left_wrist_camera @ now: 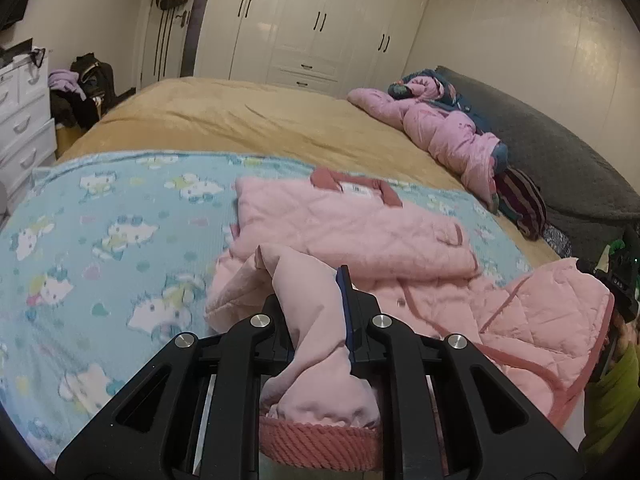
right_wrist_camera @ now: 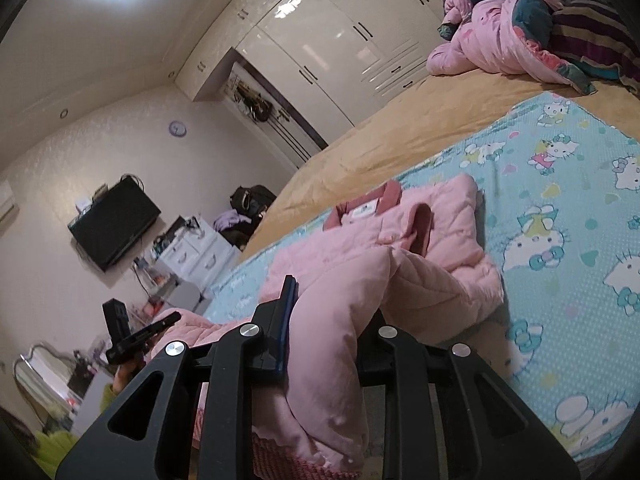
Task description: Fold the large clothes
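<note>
A pink quilted jacket (left_wrist_camera: 352,224) with a dark pink collar lies partly folded on the light blue cartoon-cat blanket (left_wrist_camera: 100,220) on the bed. My left gripper (left_wrist_camera: 316,304) is shut on the jacket's pink hem with its ribbed cuff (left_wrist_camera: 320,436) and holds it above the blanket. My right gripper (right_wrist_camera: 328,316) is shut on another part of the jacket's hem (right_wrist_camera: 332,360), lifted over the blanket (right_wrist_camera: 560,240). The jacket's body (right_wrist_camera: 400,240) lies ahead of it. The left gripper also shows at the lower left in the right wrist view (right_wrist_camera: 136,336).
A tan bedspread (left_wrist_camera: 240,120) covers the far bed. A pile of pink and dark bedding (left_wrist_camera: 452,136) lies by the grey headboard (left_wrist_camera: 560,152). White wardrobes (left_wrist_camera: 320,20) line the far wall. A white dresser (left_wrist_camera: 24,120) stands at the left.
</note>
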`<state>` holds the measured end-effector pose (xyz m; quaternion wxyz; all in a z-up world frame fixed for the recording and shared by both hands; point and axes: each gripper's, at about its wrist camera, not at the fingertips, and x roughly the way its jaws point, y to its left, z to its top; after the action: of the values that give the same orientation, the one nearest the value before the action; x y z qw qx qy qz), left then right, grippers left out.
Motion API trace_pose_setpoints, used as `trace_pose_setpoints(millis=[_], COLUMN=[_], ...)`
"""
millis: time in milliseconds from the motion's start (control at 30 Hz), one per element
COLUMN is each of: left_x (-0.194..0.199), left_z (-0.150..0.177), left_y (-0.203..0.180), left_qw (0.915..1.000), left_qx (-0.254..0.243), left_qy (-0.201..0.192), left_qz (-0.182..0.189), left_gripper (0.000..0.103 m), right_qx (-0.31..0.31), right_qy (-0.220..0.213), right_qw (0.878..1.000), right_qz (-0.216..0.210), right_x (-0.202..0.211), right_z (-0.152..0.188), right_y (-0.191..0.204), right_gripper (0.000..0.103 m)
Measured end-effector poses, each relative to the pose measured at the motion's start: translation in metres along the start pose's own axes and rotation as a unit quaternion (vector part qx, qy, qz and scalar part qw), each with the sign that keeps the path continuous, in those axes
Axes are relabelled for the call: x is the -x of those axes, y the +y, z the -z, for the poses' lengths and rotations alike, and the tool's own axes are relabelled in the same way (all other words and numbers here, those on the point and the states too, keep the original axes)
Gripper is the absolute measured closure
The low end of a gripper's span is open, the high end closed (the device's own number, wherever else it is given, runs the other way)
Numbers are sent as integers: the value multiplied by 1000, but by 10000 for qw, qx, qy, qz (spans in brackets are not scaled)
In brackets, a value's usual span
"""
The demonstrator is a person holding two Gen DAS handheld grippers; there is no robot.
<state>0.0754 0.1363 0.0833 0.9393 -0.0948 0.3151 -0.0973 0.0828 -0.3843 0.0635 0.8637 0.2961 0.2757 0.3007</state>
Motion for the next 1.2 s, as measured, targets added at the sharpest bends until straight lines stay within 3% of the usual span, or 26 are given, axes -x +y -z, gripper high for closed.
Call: trace_pose_setpoints(millis=[567,1200], left_x=[-23,-100], left_z=[-66,-104], left_y=[5,28], left_qw=[9995,9976], left_qx=[202,277], left_qy=[-224,154], left_qz=[-58,-616], left_gripper=[94,94], right_qx=[-456,-902], right_qy=[-308,-1], right_qw=[9985,9934], right_qz=[79,707], right_x=[-27,-101], right_z=[-55,-97], right_y=[-20,-69], right_gripper=[82,82])
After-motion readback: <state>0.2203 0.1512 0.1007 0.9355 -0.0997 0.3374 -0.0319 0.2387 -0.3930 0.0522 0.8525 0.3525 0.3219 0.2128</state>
